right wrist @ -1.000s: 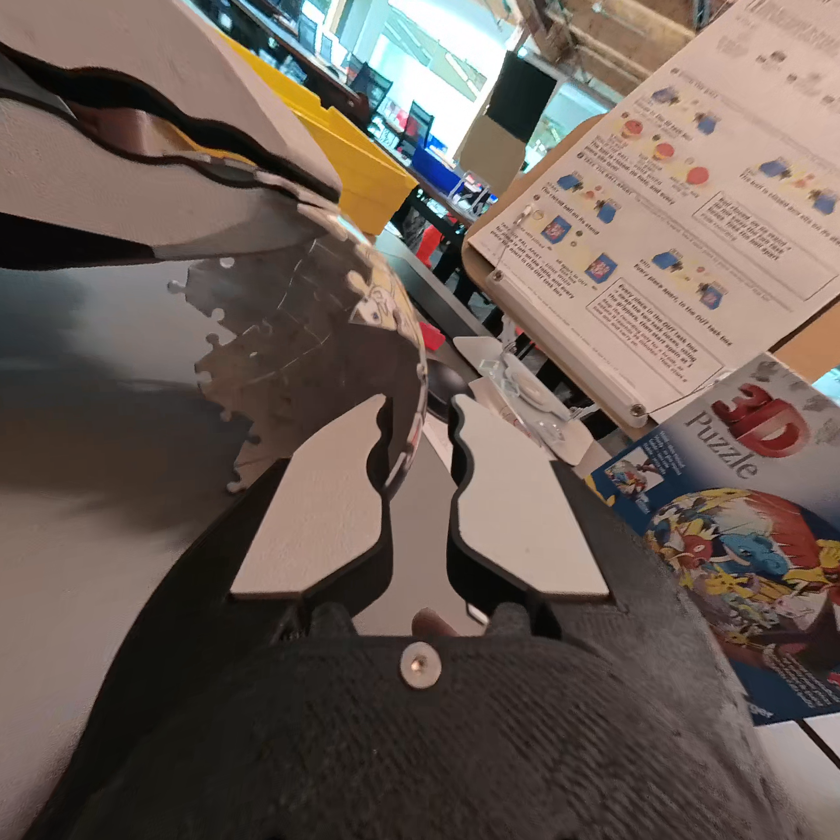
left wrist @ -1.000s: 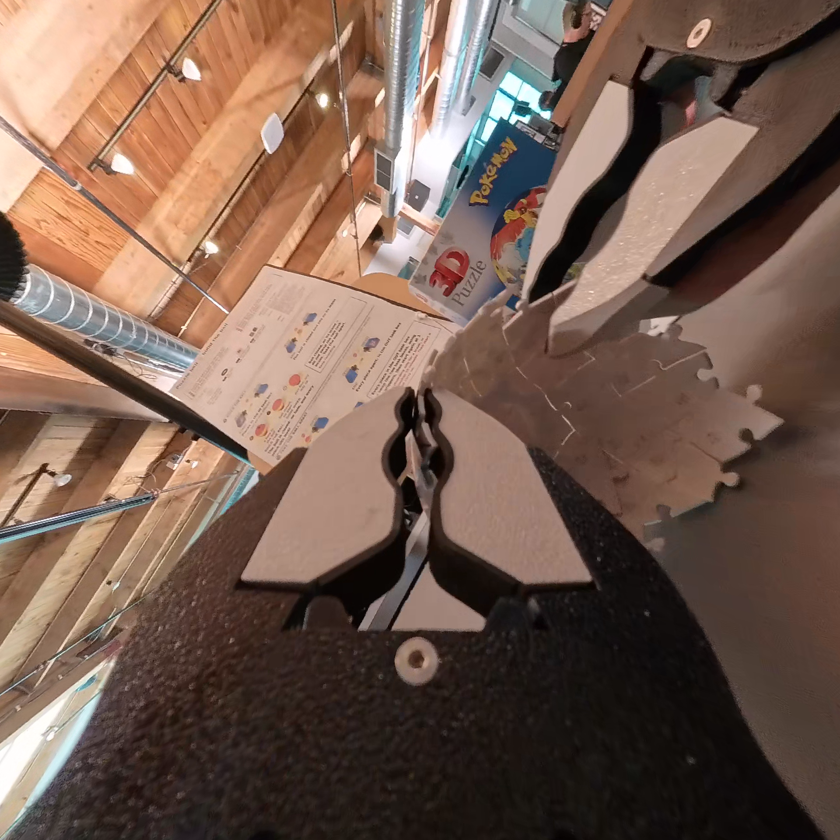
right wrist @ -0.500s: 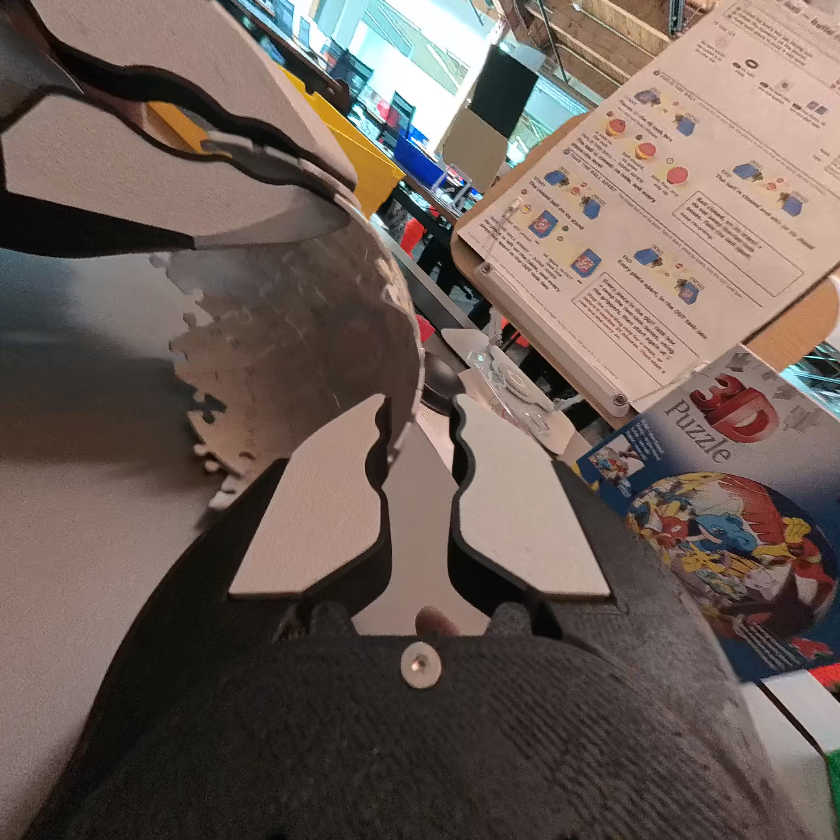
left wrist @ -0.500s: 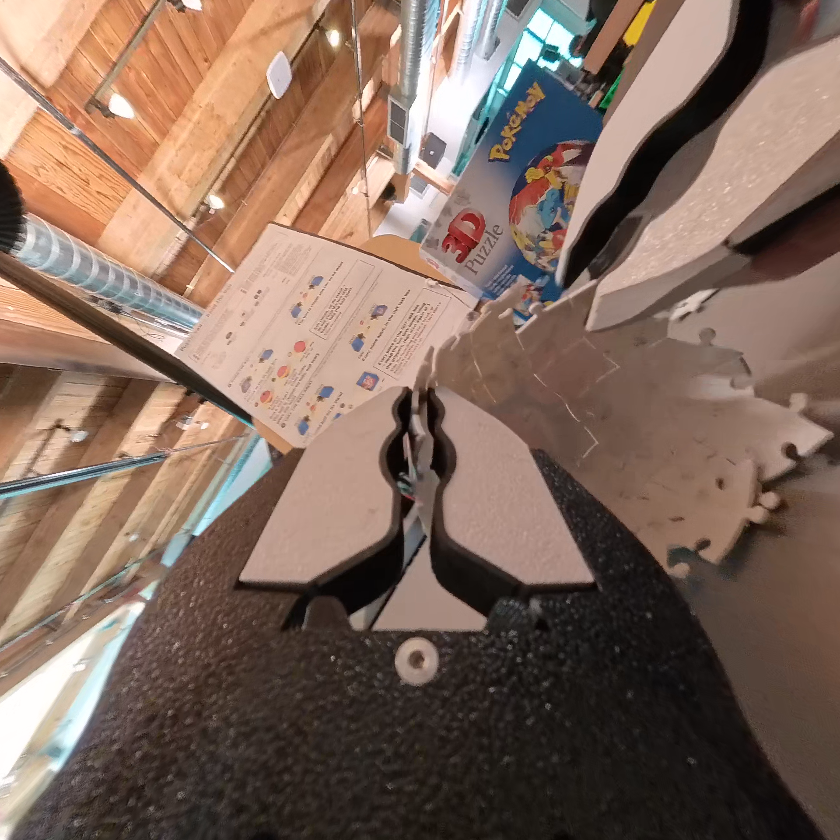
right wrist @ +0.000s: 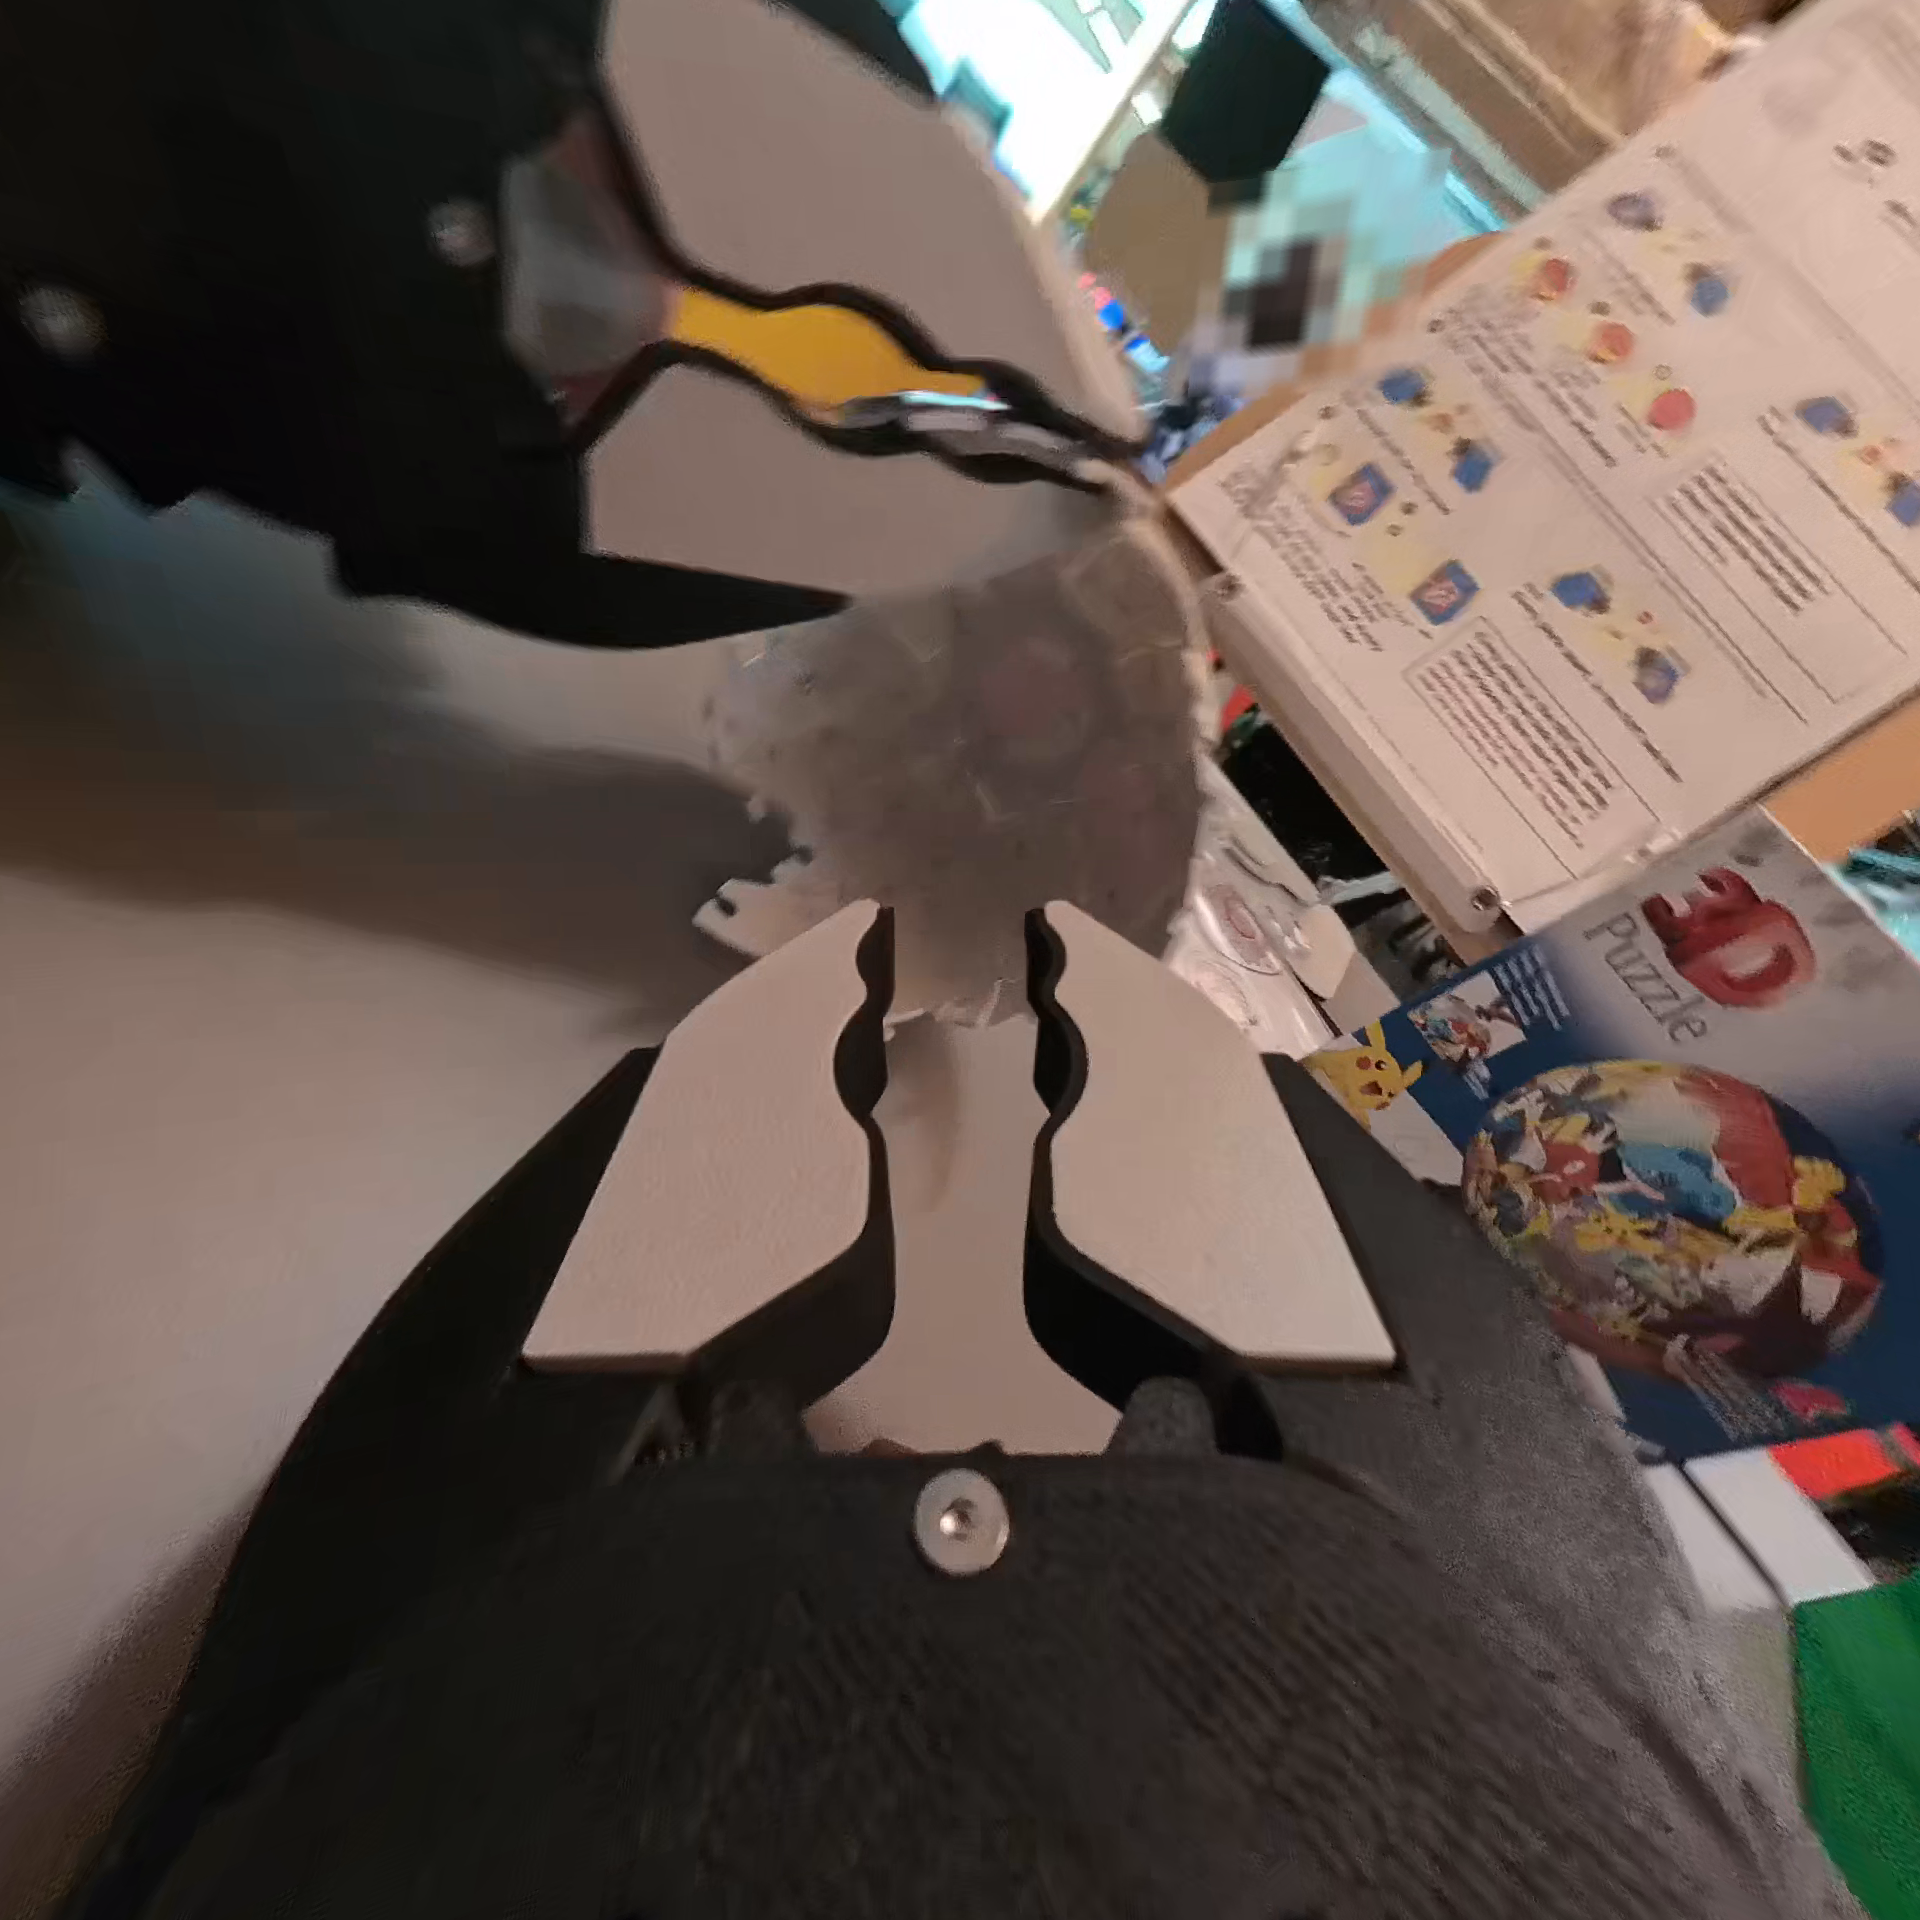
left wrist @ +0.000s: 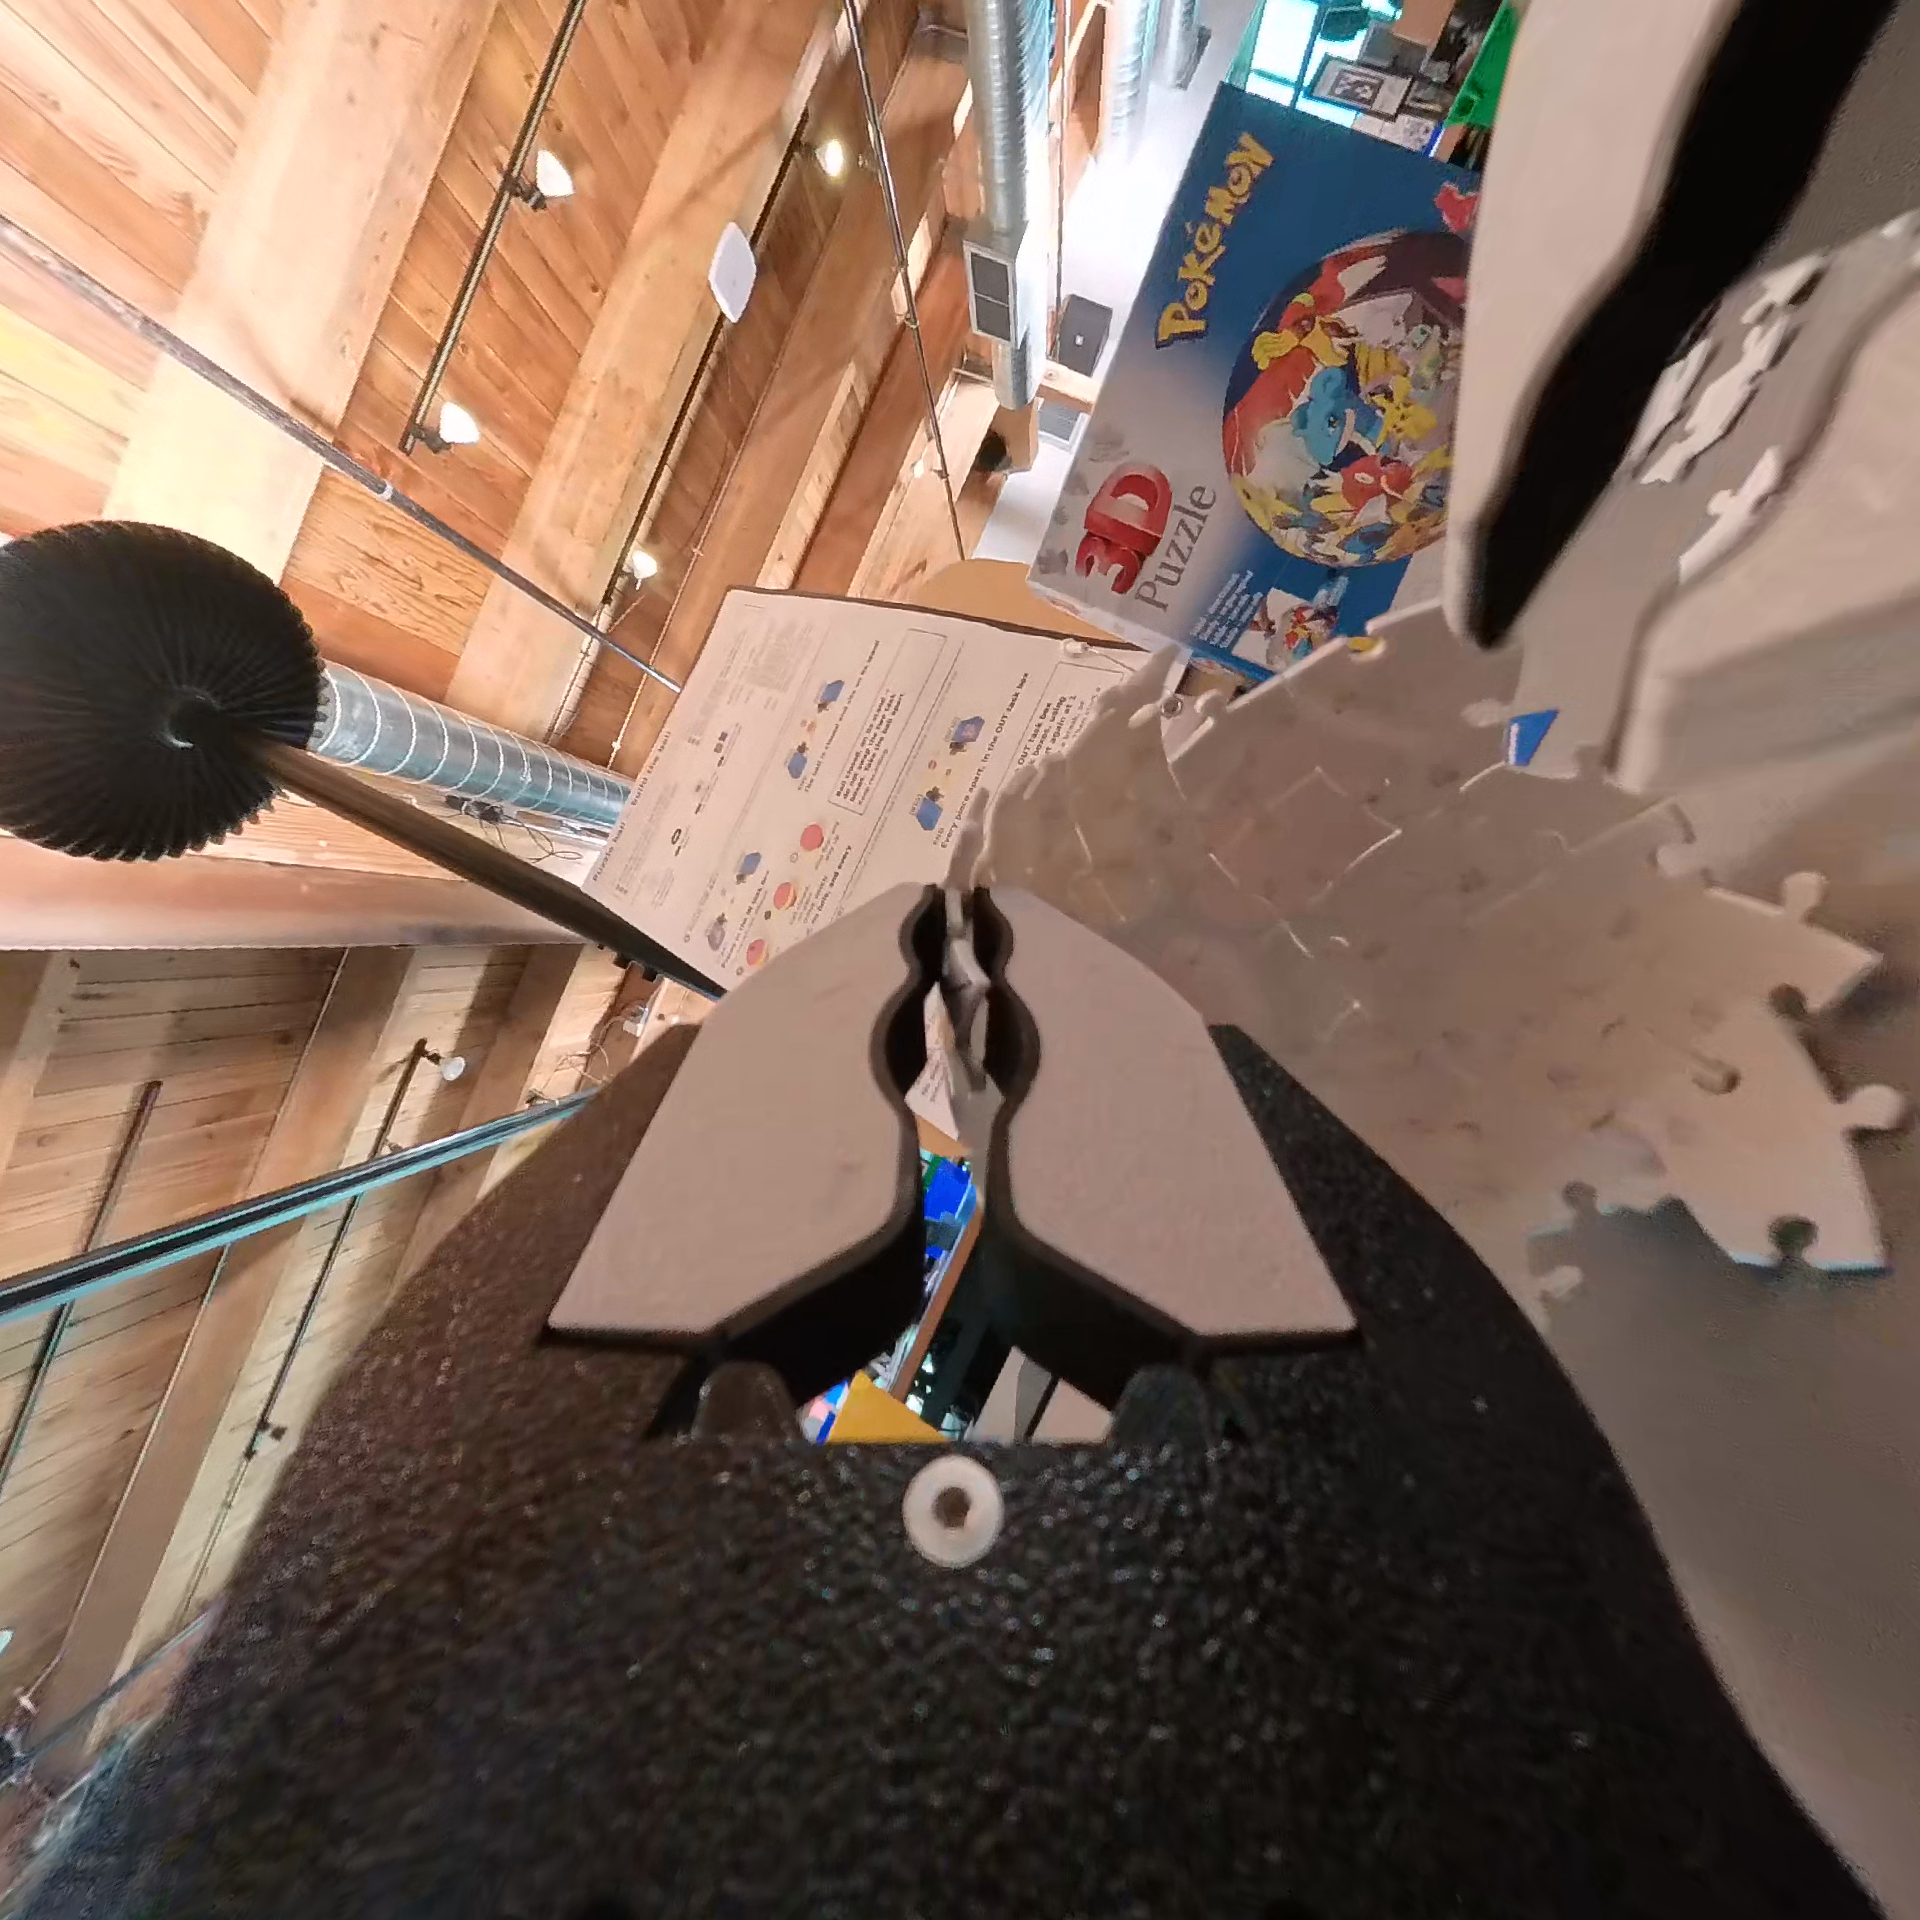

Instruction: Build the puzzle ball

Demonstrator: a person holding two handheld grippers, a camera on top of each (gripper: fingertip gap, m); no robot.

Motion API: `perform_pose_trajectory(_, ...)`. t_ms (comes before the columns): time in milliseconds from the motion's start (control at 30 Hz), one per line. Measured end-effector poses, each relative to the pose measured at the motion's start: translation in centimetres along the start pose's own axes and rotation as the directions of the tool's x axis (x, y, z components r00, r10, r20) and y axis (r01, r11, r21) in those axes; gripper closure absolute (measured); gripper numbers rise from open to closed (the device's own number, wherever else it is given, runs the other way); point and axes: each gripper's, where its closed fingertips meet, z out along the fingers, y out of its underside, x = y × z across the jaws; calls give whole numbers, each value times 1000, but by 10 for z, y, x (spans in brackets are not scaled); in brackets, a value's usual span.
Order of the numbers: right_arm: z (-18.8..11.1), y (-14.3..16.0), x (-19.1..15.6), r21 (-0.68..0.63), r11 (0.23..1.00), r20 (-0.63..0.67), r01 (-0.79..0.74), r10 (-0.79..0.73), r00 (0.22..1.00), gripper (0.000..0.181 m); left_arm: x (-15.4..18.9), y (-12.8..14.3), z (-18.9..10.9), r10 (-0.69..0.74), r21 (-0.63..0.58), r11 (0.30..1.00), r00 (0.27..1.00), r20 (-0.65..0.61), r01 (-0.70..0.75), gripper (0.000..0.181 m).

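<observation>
- The left gripper (left wrist: 961,914), with pale grey pads on a black textured body, is clamped on the edge of the partly built puzzle ball (left wrist: 1455,997), a curved shell of joined pale grey puzzle pieces with a jagged, knobbed rim.
- In the left wrist view the shell fans out to the right of those closed fingertips, its plain inner side facing the camera, held up off the grey table surface (left wrist: 1766,1558).
- The right gripper (right wrist: 956,935), of the same make, has its fingers apart with a clear gap between the pads; the lower edge of the shell (right wrist: 987,748) shows in that gap, though the blur hides whether it touches either pad.
- In the left wrist view the right gripper (left wrist: 1558,499) shows at the upper right, right against the top of the shell; contact cannot be judged.
- In the right wrist view the left gripper (right wrist: 1091,468) reaches in from the upper left, pinching the top rim of the shell.
- A blue cardboard puzzle box (right wrist: 1662,1143) printed with a colourful ball stands on the table to the right, behind the shell.
- A white instruction sheet (right wrist: 1610,499) with small coloured diagrams leans on a brown board beside the box.
- A wooden plank ceiling (left wrist: 364,260) with metal ducts fills the left wrist view's left half.
</observation>
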Motion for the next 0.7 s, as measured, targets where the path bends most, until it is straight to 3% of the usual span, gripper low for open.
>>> perform_pose_trajectory(167,-6,9,41,50,980,-93,-191,195,976,148,2,-1,-3,-71,-29,997,997,-36,70,176)
perform_pose_trajectory(300,1,11,51,69,940,-20,-333,335,942,142,8,-2,-3,-209,-91,976,973,-101,200,176)
perform_pose_trajectory(400,11,19,40,-25,922,105,-386,386,916,138,12,3,0,-354,-188,927,924,-145,325,176)
perform_pose_trajectory(533,22,31,41,-117,888,132,-445,458,879,137,17,20,5,-557,-383,793,818,-143,474,176)
perform_pose_trajectory(700,34,42,31,-250,805,203,-538,587,784,137,23,46,7,-765,-598,536,643,-45,596,174)
